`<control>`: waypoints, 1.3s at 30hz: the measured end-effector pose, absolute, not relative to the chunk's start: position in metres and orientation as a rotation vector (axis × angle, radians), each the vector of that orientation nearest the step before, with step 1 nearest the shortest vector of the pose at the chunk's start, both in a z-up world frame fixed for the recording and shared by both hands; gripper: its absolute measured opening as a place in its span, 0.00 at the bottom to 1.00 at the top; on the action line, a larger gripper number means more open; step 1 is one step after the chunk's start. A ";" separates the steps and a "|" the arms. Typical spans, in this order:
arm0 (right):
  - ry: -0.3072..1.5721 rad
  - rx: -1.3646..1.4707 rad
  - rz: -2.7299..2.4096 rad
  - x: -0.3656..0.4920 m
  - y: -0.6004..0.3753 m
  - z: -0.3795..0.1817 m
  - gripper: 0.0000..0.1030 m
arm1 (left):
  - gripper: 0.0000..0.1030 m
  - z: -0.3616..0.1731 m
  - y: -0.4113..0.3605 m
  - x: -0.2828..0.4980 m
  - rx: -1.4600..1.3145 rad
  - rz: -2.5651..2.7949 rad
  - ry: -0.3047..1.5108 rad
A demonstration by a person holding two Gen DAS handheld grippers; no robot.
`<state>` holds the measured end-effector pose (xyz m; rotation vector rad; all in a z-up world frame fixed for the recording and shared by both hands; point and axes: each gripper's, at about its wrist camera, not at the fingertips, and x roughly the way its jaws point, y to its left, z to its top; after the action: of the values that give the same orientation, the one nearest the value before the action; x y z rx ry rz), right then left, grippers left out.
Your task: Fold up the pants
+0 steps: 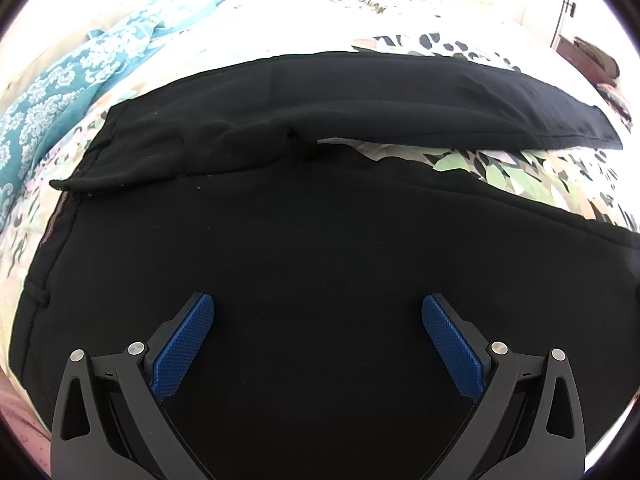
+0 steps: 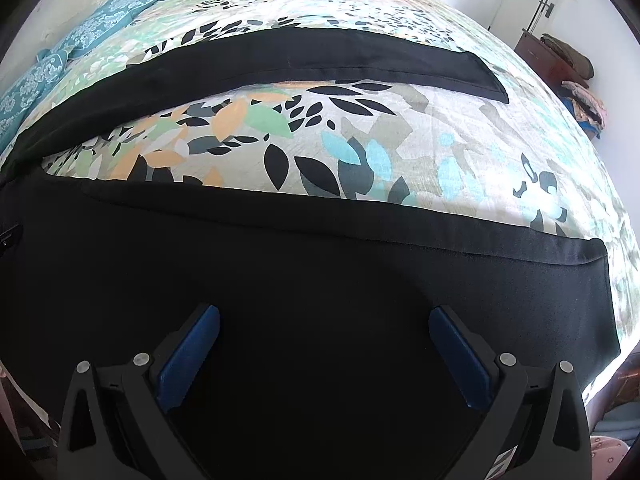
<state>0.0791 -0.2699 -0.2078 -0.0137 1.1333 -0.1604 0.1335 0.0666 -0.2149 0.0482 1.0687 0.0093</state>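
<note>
My left tongs (image 1: 318,308) and right tongs (image 2: 324,318) hang released, grasping nothing, above the near leg of the black cloth pants (image 2: 280,264), spread flat with legs splayed on the leaf-print bedspread (image 2: 360,152), ready for folding leg onto leg.
</note>
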 end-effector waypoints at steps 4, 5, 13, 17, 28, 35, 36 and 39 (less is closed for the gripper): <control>1.143 0.027 -0.182 0.079 -0.272 -0.207 1.00 | 1.00 -0.213 0.069 0.136 0.043 0.008 1.102; 1.153 0.040 -0.159 0.079 -0.274 -0.206 1.00 | 0.99 -0.210 0.069 0.137 0.039 0.009 1.114; 0.607 -0.048 -0.089 0.065 -0.312 -0.079 1.00 | 0.99 -0.165 0.091 0.165 -0.043 0.034 0.995; 0.662 0.182 0.023 0.117 -0.383 -0.064 1.00 | 0.99 -0.196 0.113 0.183 -0.091 0.094 1.058; 1.095 0.474 -0.155 0.318 -0.575 -0.129 0.78 | 1.00 -0.220 0.113 0.167 -0.070 0.102 0.965; 1.163 0.484 -0.209 0.403 -0.590 -0.164 0.78 | 1.00 -0.223 0.112 0.169 -0.061 0.108 0.946; 1.165 0.477 -0.206 0.408 -0.589 -0.168 0.77 | 1.00 -0.223 0.112 0.170 -0.059 0.109 0.945; 1.173 0.454 -0.180 0.415 -0.586 -0.178 0.68 | 1.00 -0.223 0.111 0.169 -0.058 0.109 0.945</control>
<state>0.4152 -0.5862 -0.1777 0.4543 1.1734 -0.1804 0.1693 0.1114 -0.2233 -0.0583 0.9451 0.1092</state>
